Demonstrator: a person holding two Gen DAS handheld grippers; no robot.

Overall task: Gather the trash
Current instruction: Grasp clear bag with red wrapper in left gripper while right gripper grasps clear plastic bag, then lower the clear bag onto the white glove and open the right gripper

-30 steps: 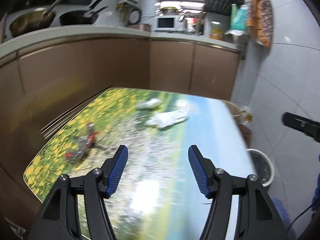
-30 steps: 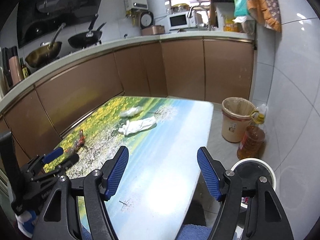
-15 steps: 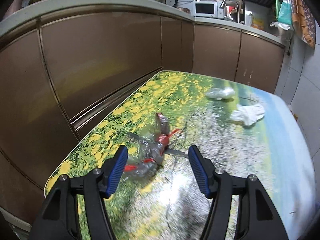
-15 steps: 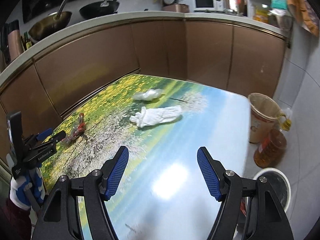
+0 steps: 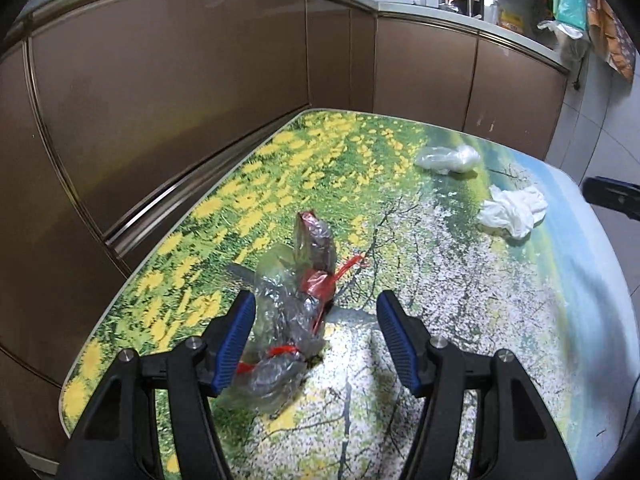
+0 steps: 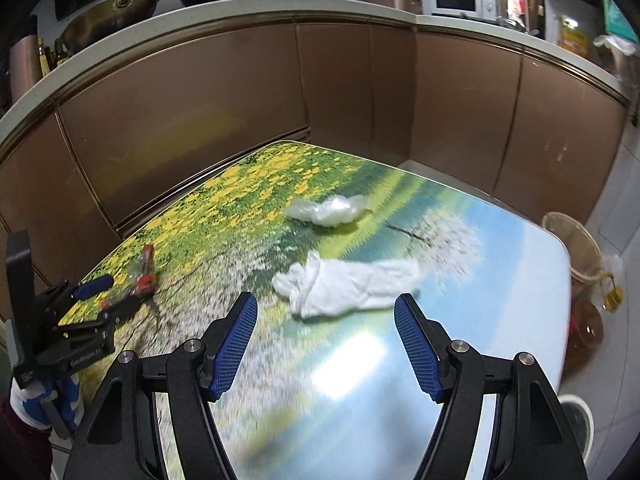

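Observation:
A crumpled clear and red plastic wrapper point(image 5: 294, 312) lies at the near left of the flower-print table point(image 5: 500, 320). My left gripper point(image 5: 314, 320) is open, its left pad right beside the wrapper, which lies partly between the jaws. A white glove point(image 6: 352, 286) lies mid-table, just ahead of my open, empty right gripper point(image 6: 326, 320); it also shows in the left wrist view point(image 5: 514, 210). A crumpled clear plastic bag point(image 6: 330, 210) lies farther back. The left gripper point(image 6: 104, 300) and wrapper point(image 6: 144, 276) show at the left of the right wrist view.
Brown cabinets point(image 6: 200, 120) under a white counter wrap the table's far and left sides. A lined bin point(image 6: 576, 244), an oil bottle point(image 6: 588, 328) and a white round bucket point(image 6: 576, 424) stand on the floor to the right of the table.
Both grippers have moved forward and down toward the table. The left one has closed in on the plastic wrapper; the right one has closed in on the white glove.

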